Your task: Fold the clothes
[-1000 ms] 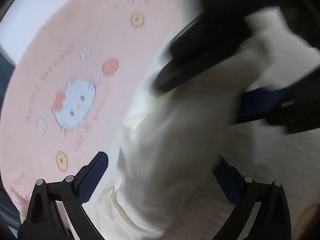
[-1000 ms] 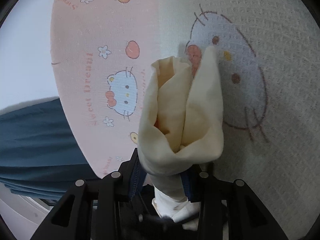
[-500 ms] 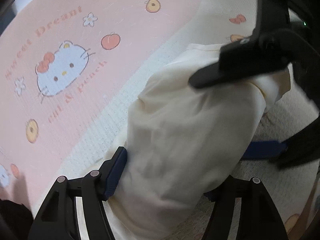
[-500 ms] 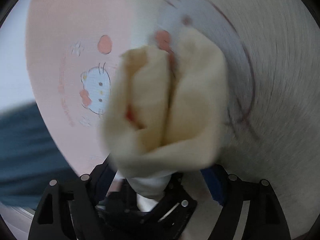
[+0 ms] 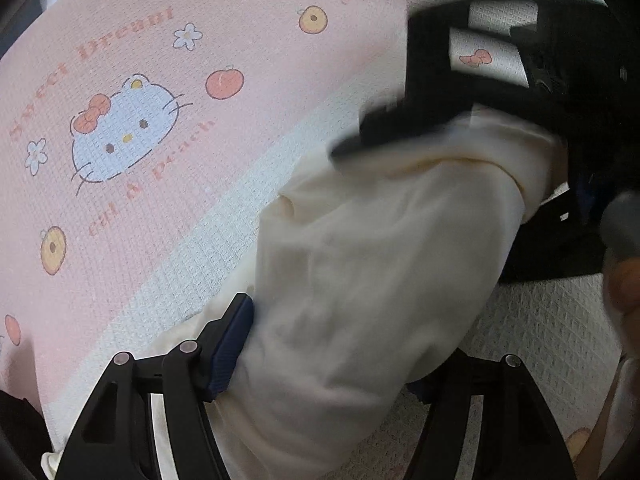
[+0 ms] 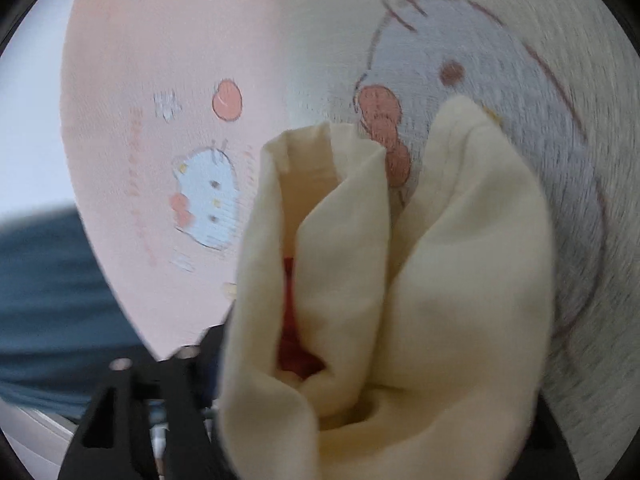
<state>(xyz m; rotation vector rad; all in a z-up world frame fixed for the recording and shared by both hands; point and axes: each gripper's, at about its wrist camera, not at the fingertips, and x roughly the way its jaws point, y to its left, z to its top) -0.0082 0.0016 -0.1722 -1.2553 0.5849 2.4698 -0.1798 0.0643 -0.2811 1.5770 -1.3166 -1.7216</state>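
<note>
A cream garment [image 5: 380, 280] is bunched into a thick roll above a pink and white cartoon-cat sheet [image 5: 160, 60]. My left gripper [image 5: 332, 364] is shut on the near end of the roll, its blue left pad [image 5: 232, 352] pressed into the cloth; the right pad is mostly hidden. My right gripper [image 5: 460, 168] straddles the far end with its fingers spread. In the right wrist view the same cream garment [image 6: 400, 300] fills the space between the fingers of the right gripper [image 6: 372, 380], with a red patch showing inside a fold. Its right finger is hidden by cloth.
The printed sheet [image 6: 140, 80] covers the whole surface under both grippers. Dark blue fabric [image 6: 60, 300] lies beyond its left edge. A person's hand [image 5: 624, 280] shows at the right edge of the left wrist view.
My left gripper's fingers have closed in on the cream roll. My right gripper's fingers have spread apart from their tight hold, and the cloth has swung closer to its camera.
</note>
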